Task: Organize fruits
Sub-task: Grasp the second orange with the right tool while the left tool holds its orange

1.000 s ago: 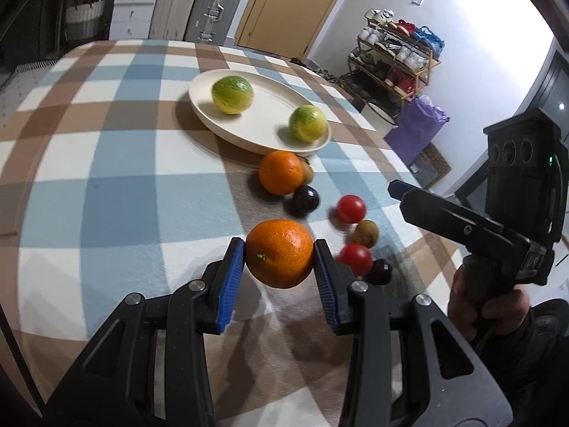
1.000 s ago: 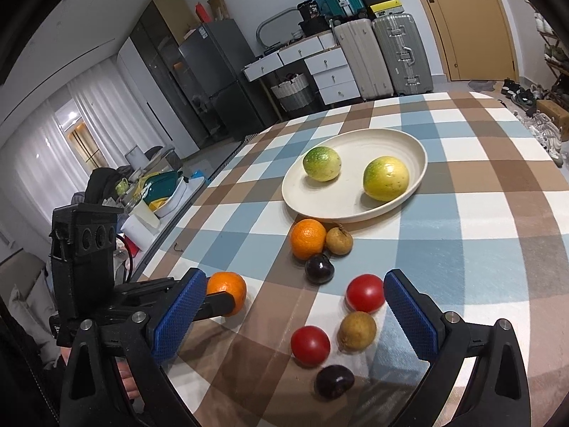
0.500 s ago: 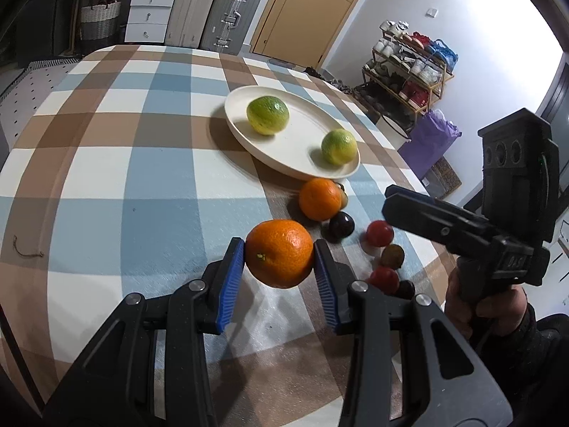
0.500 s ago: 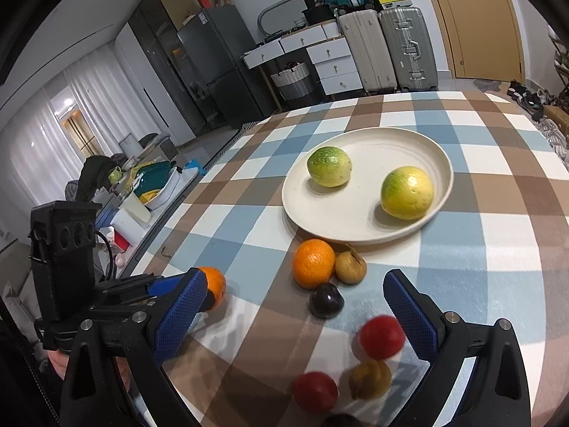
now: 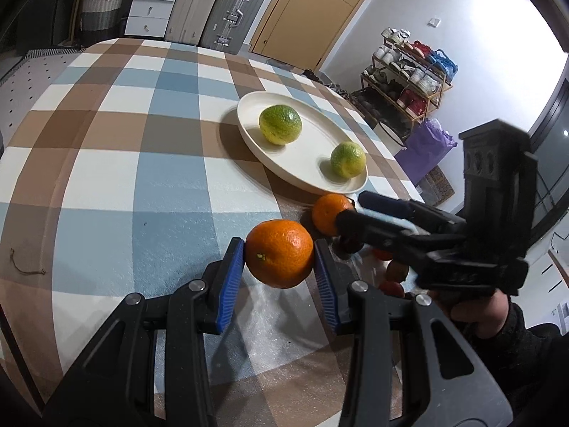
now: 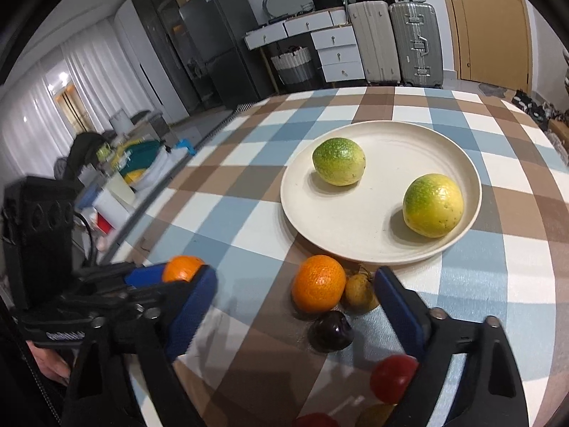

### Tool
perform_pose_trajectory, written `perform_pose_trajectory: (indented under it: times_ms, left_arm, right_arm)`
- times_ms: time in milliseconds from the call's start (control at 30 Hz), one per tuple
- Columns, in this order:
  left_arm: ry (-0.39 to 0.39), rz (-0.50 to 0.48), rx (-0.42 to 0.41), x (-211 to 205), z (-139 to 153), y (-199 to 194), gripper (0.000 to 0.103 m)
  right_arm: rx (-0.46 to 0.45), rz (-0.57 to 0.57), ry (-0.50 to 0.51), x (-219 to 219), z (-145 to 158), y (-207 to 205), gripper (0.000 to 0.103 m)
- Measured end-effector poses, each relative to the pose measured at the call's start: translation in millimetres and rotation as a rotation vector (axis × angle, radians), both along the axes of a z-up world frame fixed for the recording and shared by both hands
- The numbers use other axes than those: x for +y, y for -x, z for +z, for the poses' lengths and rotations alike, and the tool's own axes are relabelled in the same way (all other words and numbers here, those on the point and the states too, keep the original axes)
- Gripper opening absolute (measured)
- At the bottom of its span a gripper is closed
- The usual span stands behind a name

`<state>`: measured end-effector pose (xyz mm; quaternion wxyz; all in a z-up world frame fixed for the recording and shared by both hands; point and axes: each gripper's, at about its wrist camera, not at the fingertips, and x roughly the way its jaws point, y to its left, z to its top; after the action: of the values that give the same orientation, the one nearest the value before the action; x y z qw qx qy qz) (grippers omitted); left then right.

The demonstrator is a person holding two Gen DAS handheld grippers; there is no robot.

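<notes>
Left hand-held gripper: blue pads clamped on a large orange, held clear of the checked tabletop, presumably bound for the cream plate, which carries two green-yellow citrus. Right hand-held gripper: jaws apart and just been closing, straddling a smaller orange beside the plate rim, pads not touching it. Loose nearby: brown fruit, dark plum, red tomato.

room w/ checked tablecloth on table. beyond far table edge: white drawers, two suitcases, wooden door. shoe rack by white wall; grey fridge and pale curtains on other side.
</notes>
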<state>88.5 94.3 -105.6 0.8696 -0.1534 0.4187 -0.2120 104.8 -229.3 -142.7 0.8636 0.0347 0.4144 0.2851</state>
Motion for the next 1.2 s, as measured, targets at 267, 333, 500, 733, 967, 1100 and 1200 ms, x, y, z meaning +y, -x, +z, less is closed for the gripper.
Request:
perform_pose_trajectory:
  times_ms: [267, 333, 500, 733, 967, 1100, 1200]
  left_arm:
    - [0.017, -0.006, -0.004, 6, 1, -4, 0.036]
    - [0.020, -0.006, 0.002, 7, -2, -6, 0.036]
    - [0.022, -0.002, 0.005, 9, -5, -7, 0.036]
    - [0.017, 0.001, 0.004, 10, -5, -6, 0.036]
    - [0.017, -0.001, 0.002, 8, -2, -5, 0.036]
    - [0.015, 0.001, -0.004, 8, 1, -4, 0.036]
    - [0.010, 0.002, -0.008, 6, 4, -3, 0.036]
  right_arm:
    - [-0.044, -0.007, 0.176, 20, -8, -3, 0.072]
    - [-0.073, -0.003, 0.236, 28, -9, -1, 0.069]
    - [-0.135, 0.023, 0.366, 42, -12, 6, 0.044]
    - [-0.221, 0.052, 0.464, 51, -16, 16, 0.036]
    - [-0.206, 0.047, 0.377, 41, -11, 19, 0.035]
    - [-0.188, 0.030, 0.331, 35, -7, 17, 0.035]
    - [-0.176, 0.021, 0.276, 28, -1, 17, 0.035]
